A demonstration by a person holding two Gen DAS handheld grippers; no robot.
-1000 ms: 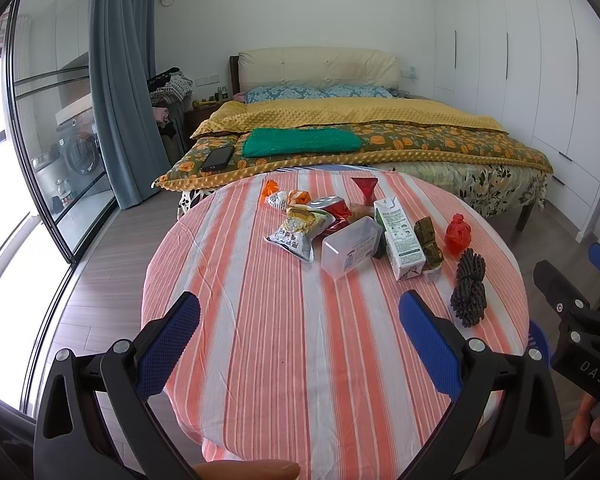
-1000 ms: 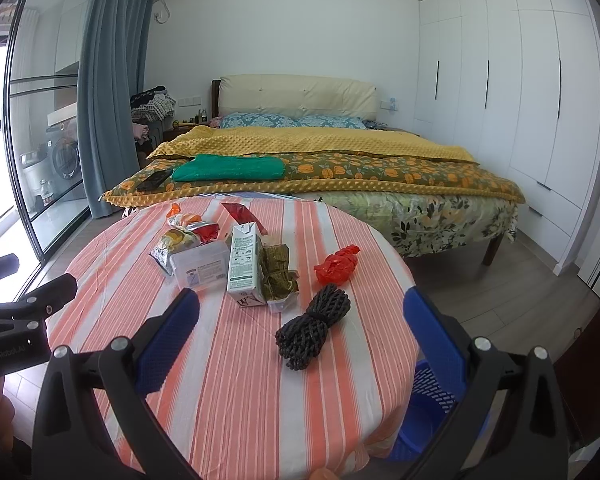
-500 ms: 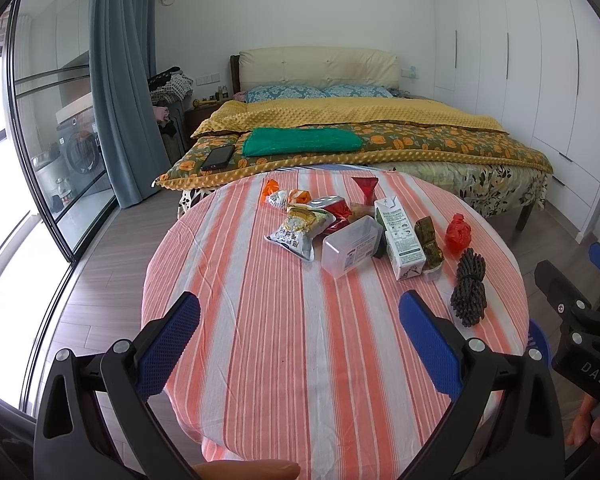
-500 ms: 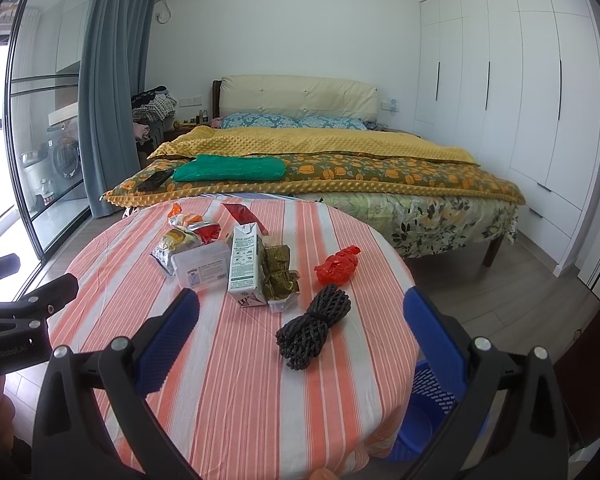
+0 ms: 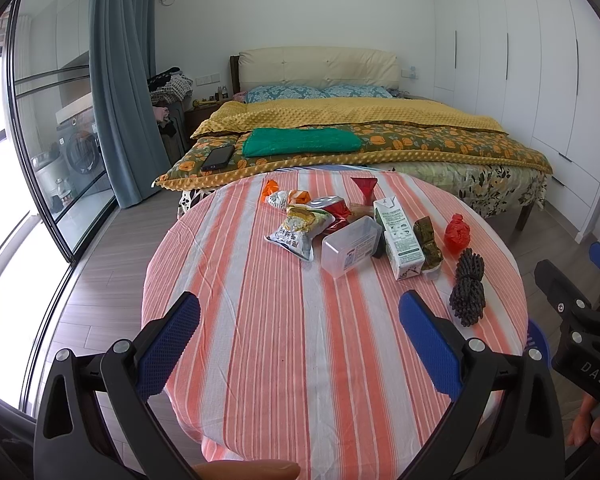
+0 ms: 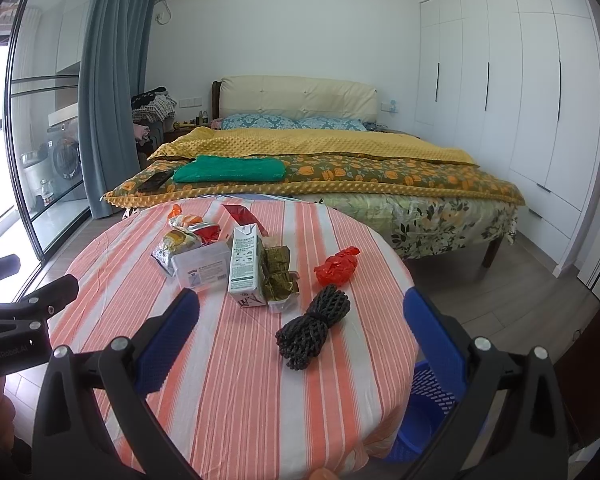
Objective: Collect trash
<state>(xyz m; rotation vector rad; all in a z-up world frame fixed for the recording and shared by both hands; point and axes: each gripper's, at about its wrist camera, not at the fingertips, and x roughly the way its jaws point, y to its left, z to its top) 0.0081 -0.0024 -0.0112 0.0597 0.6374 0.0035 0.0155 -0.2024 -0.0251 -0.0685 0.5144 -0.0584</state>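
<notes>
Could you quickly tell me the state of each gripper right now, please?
Left gripper: open, holding nothing.
Right gripper: open, holding nothing.

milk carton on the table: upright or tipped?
Upright. The milk carton stands on its base on the striped tablecloth, gabled top up, with the clear plastic box at its side.
</notes>
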